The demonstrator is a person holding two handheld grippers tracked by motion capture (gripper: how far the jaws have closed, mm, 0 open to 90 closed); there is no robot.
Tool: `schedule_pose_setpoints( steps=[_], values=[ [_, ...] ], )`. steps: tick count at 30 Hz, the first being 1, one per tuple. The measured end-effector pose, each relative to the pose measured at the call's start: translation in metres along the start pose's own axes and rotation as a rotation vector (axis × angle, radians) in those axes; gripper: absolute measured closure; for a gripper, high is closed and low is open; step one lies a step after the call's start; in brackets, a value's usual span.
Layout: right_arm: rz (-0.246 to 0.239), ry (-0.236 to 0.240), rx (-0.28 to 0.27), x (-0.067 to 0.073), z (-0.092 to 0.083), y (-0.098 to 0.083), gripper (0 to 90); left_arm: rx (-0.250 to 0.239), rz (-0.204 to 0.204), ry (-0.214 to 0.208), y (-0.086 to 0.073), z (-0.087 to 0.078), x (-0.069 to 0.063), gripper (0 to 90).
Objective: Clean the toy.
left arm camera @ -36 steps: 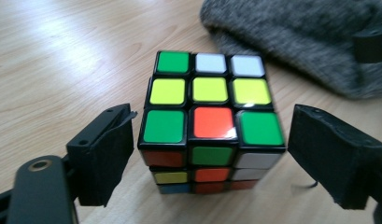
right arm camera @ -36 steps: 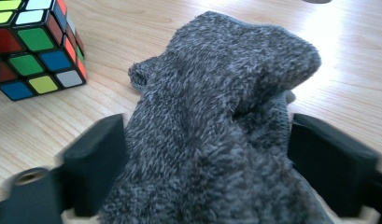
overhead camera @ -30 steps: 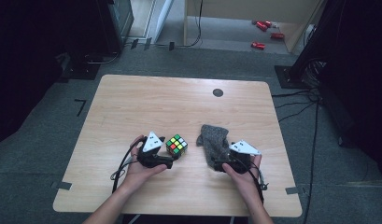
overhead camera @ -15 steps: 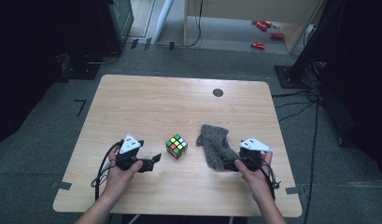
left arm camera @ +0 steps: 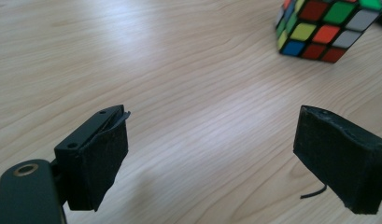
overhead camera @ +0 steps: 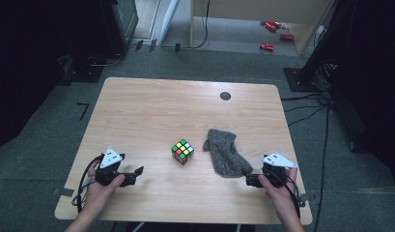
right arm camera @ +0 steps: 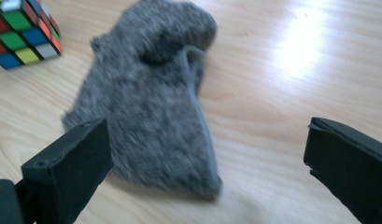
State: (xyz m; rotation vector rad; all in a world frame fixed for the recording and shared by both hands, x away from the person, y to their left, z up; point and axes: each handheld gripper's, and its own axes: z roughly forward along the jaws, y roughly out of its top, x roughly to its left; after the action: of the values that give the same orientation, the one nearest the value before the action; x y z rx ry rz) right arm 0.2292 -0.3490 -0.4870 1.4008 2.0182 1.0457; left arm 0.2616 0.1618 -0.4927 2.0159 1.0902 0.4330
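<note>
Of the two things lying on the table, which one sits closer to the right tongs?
The grey woollen mitten: its near end lies just ahead of the right tongs, while the puzzle cube sits beyond it, mid-table.

A scrambled colour cube (overhead camera: pixel 183 151) stands corner-on near the middle of the wooden worktop (overhead camera: pixel 151 106). Just beside it, apart, 1 grey woolly mitten (overhead camera: pixel 225 152) lies flat, its cuff pointing toward the near edge.
</note>
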Motion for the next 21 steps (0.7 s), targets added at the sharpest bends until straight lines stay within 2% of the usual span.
schedule_pose_setpoints(
  steps=[6,12,18,21],
  values=[
    [0.017,-0.031,0.015,-0.015,-0.010,-0.015,1.0,0.024,0.002,0.064,-0.018,-0.016,0.014,11.1],
    [0.040,-0.063,0.038,-0.027,-0.016,-0.028,1.1,0.057,-0.037,0.097,-0.038,-0.024,0.031,11.1],
    [0.068,-0.099,0.066,-0.038,-0.021,-0.044,1.2,0.069,-0.054,0.146,-0.046,-0.030,0.040,11.3],
    [0.089,-0.119,0.089,-0.044,-0.023,-0.051,1.4,0.097,-0.061,0.160,-0.047,-0.029,0.042,12.9]
  ],
)
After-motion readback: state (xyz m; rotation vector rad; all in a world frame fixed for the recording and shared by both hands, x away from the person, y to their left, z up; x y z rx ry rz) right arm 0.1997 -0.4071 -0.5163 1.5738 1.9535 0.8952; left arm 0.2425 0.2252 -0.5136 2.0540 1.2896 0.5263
